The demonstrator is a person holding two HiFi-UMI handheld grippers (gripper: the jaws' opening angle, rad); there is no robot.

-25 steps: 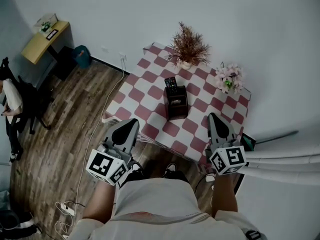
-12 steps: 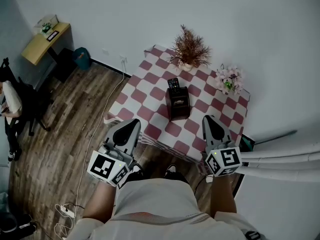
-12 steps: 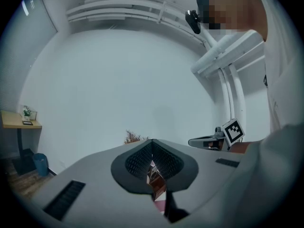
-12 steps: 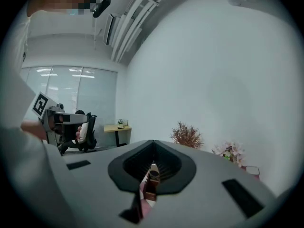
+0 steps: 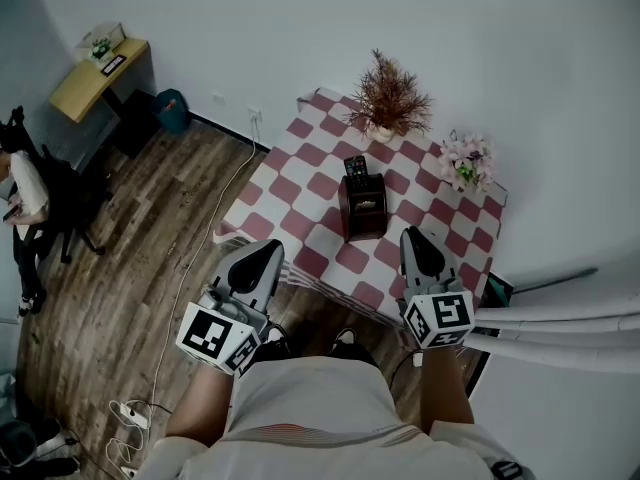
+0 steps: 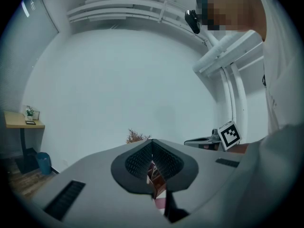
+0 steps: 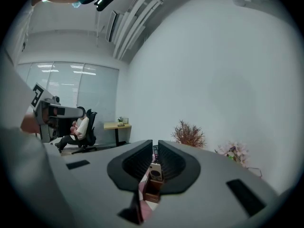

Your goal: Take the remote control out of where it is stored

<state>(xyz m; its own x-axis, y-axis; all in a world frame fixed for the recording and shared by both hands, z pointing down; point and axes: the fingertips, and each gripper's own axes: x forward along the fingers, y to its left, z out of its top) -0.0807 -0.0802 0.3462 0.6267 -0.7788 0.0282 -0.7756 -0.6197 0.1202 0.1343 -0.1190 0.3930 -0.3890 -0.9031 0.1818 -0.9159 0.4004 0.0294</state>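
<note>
One red-and-white chequered table (image 5: 290, 183) carries the work. The left hand-held gripper (image 5: 268, 248) and right hand-held gripper (image 5: 414, 234) hover at its near edge, both closed and empty. A dark brown box-shaped holder (image 5: 364, 210) stands mid-table, ahead and slightly left of the right one, judged nearer. The slim black remote control (image 5: 356, 169) stands upright in it, top protruding.

A dried brown plant (image 5: 392, 96) and pink flowers (image 5: 466, 160) are standing at the far side of the checkered desk (image 5: 300, 163). A yellow desk (image 5: 95, 76) and a teal bin (image 5: 171, 110) are sitting by the wall. A person (image 5: 25, 190) is sitting over the wooden floor (image 5: 130, 268).
</note>
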